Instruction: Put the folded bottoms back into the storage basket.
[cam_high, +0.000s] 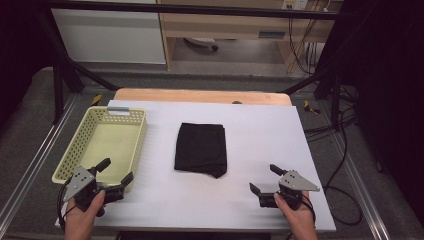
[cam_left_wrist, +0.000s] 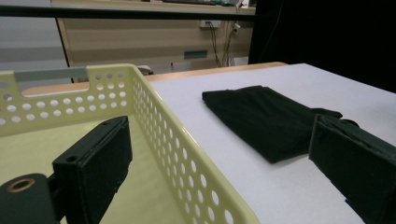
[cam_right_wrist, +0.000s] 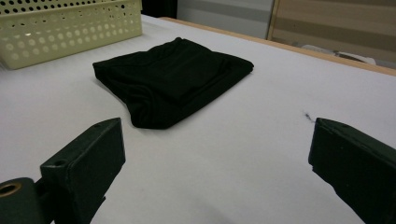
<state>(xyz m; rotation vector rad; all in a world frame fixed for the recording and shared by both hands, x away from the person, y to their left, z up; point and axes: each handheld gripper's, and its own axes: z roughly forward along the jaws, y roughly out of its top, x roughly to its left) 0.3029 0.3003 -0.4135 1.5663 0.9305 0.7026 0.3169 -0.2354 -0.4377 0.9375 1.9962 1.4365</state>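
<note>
Folded black cloth on the white worktop, both grippers held back from it.

A pale yellow perforated plastic basket (cam_high: 107, 131) stood at the left of the white worktop (cam_high: 260, 140) with nothing in it, and the folded black cloth (cam_high: 201, 148) lay flat just beside it, near the middle. The left gripper (cam_high: 116, 176), gripped in a hand at the near edge, had its jaws spread wide astride the basket's near corner, holding nothing. The right gripper (cam_high: 265, 179) sat low near the right corner, angled toward the cloth, jaws likewise apart and empty.
</note>
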